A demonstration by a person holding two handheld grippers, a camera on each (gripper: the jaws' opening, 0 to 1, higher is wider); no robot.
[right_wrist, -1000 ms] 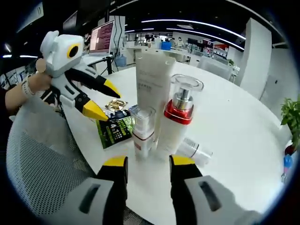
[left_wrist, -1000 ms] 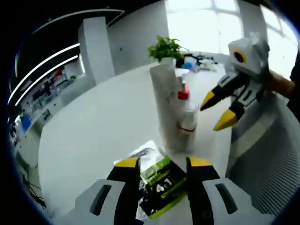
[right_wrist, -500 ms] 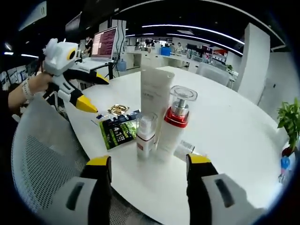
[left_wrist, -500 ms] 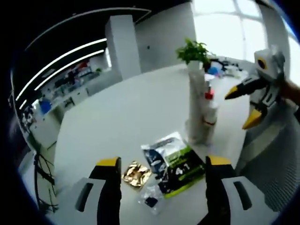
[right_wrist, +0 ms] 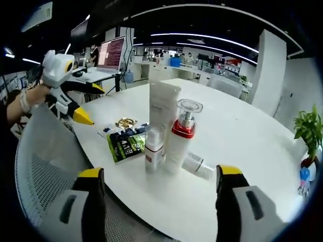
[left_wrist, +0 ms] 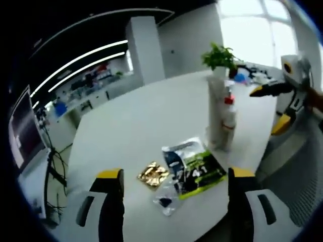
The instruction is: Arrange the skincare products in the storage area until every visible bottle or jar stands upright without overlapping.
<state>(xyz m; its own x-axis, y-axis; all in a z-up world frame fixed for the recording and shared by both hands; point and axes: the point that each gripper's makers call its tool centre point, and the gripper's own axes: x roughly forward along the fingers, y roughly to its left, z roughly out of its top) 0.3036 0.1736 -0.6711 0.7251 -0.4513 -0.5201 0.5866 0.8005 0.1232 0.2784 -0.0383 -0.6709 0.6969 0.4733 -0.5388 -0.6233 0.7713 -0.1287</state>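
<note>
We record the setting as an open-plan office with lab-like fittings. Evidence: a large round white table in the foreground; a mesh-backed office chair at its edge; a monitor with a lit screen on a desk behind; further desks and coloured equipment along the far wall; long strip ceiling lights; a square white pillar; bright windows; a potted plant on the table. We cannot read any signage.
</note>
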